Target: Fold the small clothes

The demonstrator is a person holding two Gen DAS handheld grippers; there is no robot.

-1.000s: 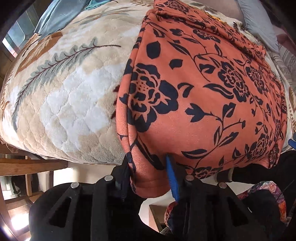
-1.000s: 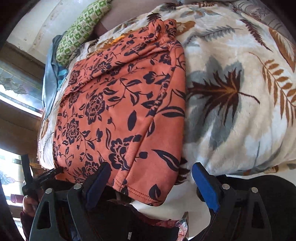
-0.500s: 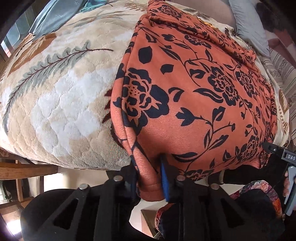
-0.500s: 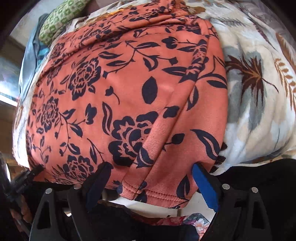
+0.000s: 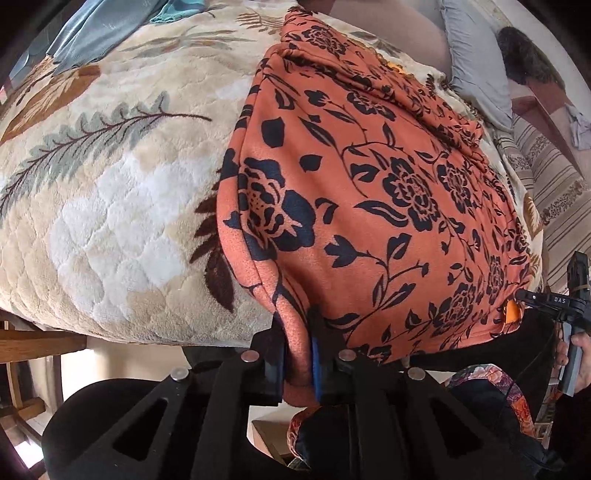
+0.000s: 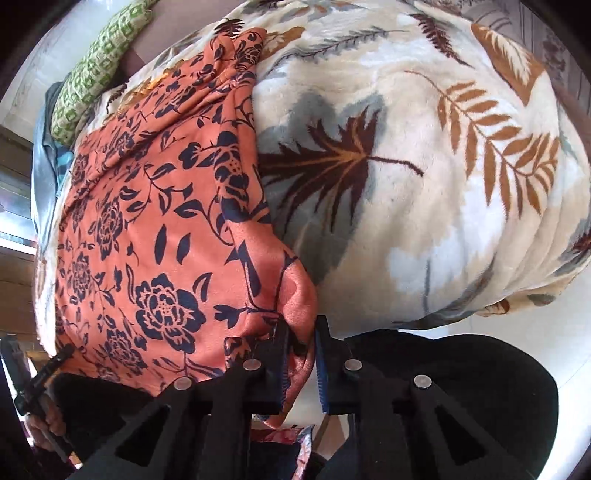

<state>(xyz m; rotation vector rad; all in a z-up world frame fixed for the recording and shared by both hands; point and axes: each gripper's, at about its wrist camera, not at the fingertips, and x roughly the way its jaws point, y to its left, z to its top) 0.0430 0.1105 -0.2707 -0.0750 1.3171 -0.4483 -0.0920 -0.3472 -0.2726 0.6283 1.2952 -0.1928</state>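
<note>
An orange garment with a dark floral print (image 5: 369, 203) lies flat on a plush leaf-patterned blanket (image 5: 110, 184), its near hem hanging over the bed's edge. My left gripper (image 5: 297, 332) is shut on the garment's near left corner, with cloth bunched between the blue pads. In the right wrist view the same garment (image 6: 147, 240) fills the left half. There my right gripper (image 6: 301, 336) pinches the near right corner, its jaws closing with the cloth pressed between them. Each gripper also shows at the edge of the other's view, held by a hand.
A green patterned pillow (image 6: 96, 62) and a grey pillow (image 5: 476, 66) lie at the far end of the bed. Blue cloth (image 5: 92, 33) sits at the far left. Wooden furniture (image 5: 37, 343) stands below the bed's near edge. Bare blanket (image 6: 443, 184) stretches to the garment's right.
My left gripper closed on the garment's left corner. My right gripper shifted right along the hem and went from wide open to clamped on the right corner.
</note>
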